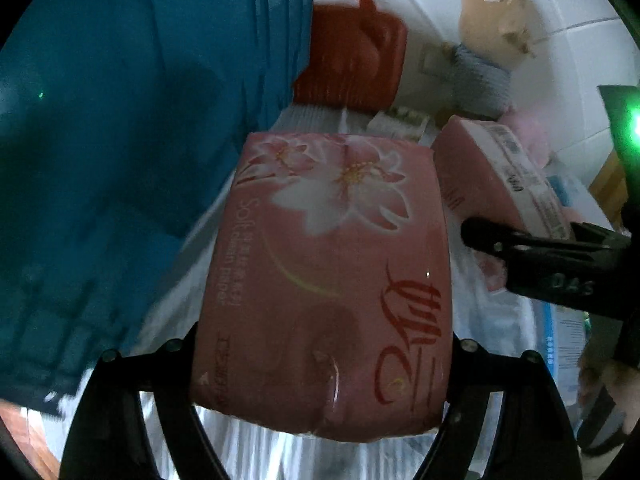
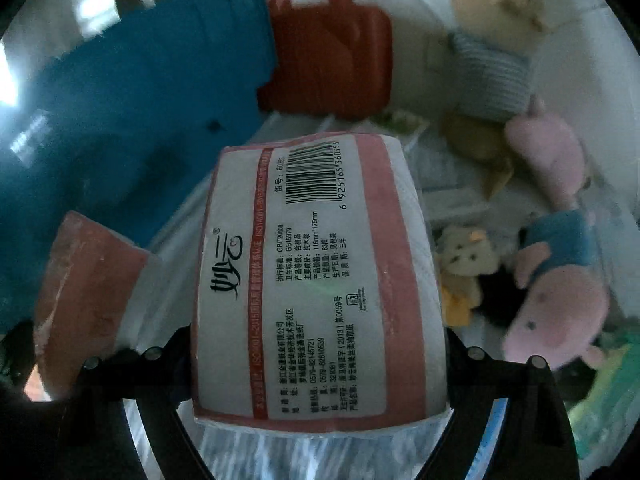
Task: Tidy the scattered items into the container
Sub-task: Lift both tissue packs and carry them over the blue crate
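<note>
Two tissue packs (image 1: pixel 324 280) (image 2: pixel 316 280), white-tiled wall (image 1: pixel 568 8), plush toys (image 2: pixel 556 280)

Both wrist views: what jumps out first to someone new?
Each gripper is clamped on a pink tissue pack: the left gripper holds the flower-printed pack face up, the right gripper holds the barcode-side pack label up. Behind them sit a big blue bin at left, a red handled case centre-back, and pink pig plush toys at right.

Both fisheye views are dim and bluish, with dark curved edges, motion-blurred backgrounds, and a glaring green indicator light (image 1: pixel 635 127) at right.
</note>
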### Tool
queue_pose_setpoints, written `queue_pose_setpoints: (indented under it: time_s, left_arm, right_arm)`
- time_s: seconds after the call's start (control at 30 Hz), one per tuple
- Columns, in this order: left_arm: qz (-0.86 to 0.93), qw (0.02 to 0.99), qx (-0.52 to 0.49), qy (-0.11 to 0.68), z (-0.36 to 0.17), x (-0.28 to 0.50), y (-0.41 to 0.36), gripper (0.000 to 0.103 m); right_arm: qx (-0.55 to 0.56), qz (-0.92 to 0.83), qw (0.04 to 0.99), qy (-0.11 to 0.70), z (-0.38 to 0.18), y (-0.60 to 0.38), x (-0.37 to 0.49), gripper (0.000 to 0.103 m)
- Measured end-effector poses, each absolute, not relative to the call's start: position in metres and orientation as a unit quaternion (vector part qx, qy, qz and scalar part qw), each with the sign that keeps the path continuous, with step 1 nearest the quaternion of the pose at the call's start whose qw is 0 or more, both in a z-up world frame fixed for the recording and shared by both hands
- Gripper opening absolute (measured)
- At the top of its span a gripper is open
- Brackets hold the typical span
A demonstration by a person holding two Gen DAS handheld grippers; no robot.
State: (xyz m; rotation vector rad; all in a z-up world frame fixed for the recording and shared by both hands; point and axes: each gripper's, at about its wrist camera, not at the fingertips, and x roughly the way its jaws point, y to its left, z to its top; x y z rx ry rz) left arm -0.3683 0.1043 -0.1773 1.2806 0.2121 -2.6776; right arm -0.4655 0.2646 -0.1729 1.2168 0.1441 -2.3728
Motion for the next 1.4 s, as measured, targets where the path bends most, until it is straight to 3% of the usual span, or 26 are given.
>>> queue_pose_setpoints:
  time_s: [0.47, 0.7, 1.13, 1.4]
  left_arm:
    - [-0.937, 0.154, 0.311, 0.05, -0.041, -0.254, 0.117, 0.081]
    - [-0.943, 0.201, 0.263, 0.036, 0.0, -0.223, 0.078, 0.081]
    - [-0.949, 0.24, 0.204, 0.016, 0.059, -0.233, -0.097, 0.081]
    - [-0.946, 0.22, 0.237, -0.01, 0.111, -0.314, -0.207, 0.081]
  right_arm:
    - [0.302, -0.894, 0.324, 0.069, -0.036, 0.285, -0.369, 0.091]
    - [0.247, -0.898, 0.35, 0.099, 0.009, 0.233, -0.341, 0.091]
    - [0.175, -0.904, 0.377, 0.098, 0.072, 0.058, -0.357, 0.091]
    - [0.168, -0.917, 0.342, 0.117, 0.114, -0.048, -0.421, 0.091]
